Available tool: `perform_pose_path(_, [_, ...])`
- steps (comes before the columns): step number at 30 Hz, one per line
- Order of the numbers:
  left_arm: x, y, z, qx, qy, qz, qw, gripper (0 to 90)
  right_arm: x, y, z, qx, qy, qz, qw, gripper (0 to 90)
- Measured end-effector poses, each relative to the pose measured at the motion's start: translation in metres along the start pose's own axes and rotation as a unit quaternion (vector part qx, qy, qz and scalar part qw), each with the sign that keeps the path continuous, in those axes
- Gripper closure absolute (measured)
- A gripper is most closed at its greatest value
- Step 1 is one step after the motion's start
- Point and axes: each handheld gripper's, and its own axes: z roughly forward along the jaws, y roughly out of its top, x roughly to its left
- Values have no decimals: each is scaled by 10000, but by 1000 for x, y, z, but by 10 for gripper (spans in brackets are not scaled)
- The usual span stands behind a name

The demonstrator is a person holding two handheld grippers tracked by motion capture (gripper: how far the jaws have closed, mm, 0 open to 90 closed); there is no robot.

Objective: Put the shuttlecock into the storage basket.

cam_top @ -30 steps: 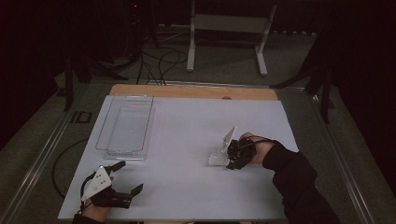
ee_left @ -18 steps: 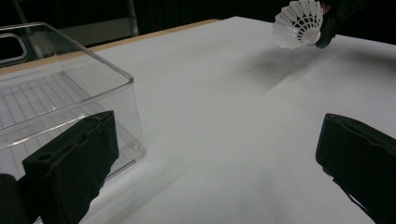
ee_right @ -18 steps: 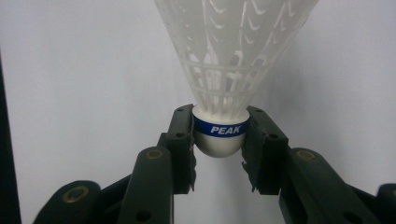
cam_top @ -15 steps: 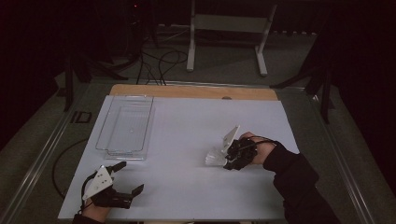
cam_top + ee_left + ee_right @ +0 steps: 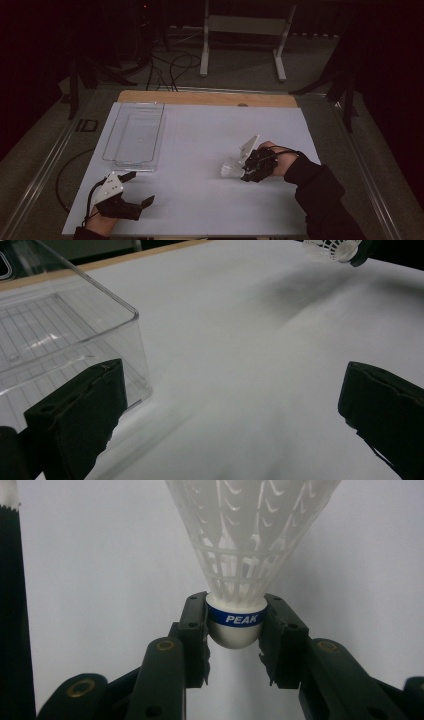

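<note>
The white plastic shuttlecock [image 5: 240, 555] with its blue-banded cork sits pinched at the cork in my right claw [image 5: 234, 630], low over the white surface [image 5: 200, 150]. The rounded cork could squirt out. My left claw [image 5: 131, 189] rests spread beside the clear plastic tray [image 5: 134, 134].

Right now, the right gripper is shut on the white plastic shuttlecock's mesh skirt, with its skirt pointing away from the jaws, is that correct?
Not quite: the right gripper is shut on the white plastic shuttlecock at its rounded cork base, across the blue band, not on the skirt. The right gripper view shows this; the skirt does point away from the jaws.
</note>
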Motion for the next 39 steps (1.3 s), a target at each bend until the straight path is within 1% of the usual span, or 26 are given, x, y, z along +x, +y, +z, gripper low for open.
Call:
perform_pose_path(3, [3,4,-2,66,-45,-17,10000,0,1,0,-1,-15,23,-8,10000,663])
perform_pose_path(6, [6,14,-4,232,-152,-44,9996,0,1,-1,-3,-17,-10,-38,10000,663])
perform_pose_path(9, [5,24,-5,394,-258,-15,9989,0,2,-1,-3,6,10,-26,10000,663])
perform_pose_path(10, [5,26,-5,418,-265,-6,9988,0,2,-1,-3,12,26,-22,10000,663])
perform_pose_path(12, [6,35,-6,501,-337,20,9982,0,2,-1,-3,21,16,-23,10000,663])
perform_pose_path(14, [6,43,-6,541,-292,79,9981,0,3,0,-3,26,31,-21,10000,664])
perform_pose_path(15, [6,43,-6,541,-292,79,9981,0,3,0,-3,26,31,-21,10000,664])
perform_pose_path(16, [7,53,-6,590,-324,122,9977,0,3,0,-2,19,43,-57,10000,664])
perform_pose_path(18, [8,62,-5,636,-360,162,9972,0,3,1,-2,35,53,-65,10000,663])
perform_pose_path(19, [8,62,-5,636,-360,162,9972,0,3,1,-2,35,53,-65,10000,663])
perform_pose_path(20, [8,70,-3,678,-373,254,9967,0,4,1,-1,45,62,-46,10000,664])
perform_pose_path(22, [9,77,-1,746,-437,313,9958,0,4,1,-1,25,72,-59,10000,663])
perform_pose_path(27, [11,97,7,874,-630,387,9934,0,4,2,-1,38,58,-104,9999,663])
perform_pose_path(29, [12,102,10,949,-659,416,9924,0,4,2,-2,26,73,-120,9999,664])
perform_pose_path(32, [13,112,16,993,-739,462,9912,0,5,3,-2,30,83,-89,9999,663])
perform_pose_path(35, [13,120,23,1091,-815,510,9894,0,6,3,-1,12,93,-131,9999,663])
perform_pose_path(39, [12,131,33,1238,-912,569,9865,0,6,4,1,24,118,-112,9999,664])
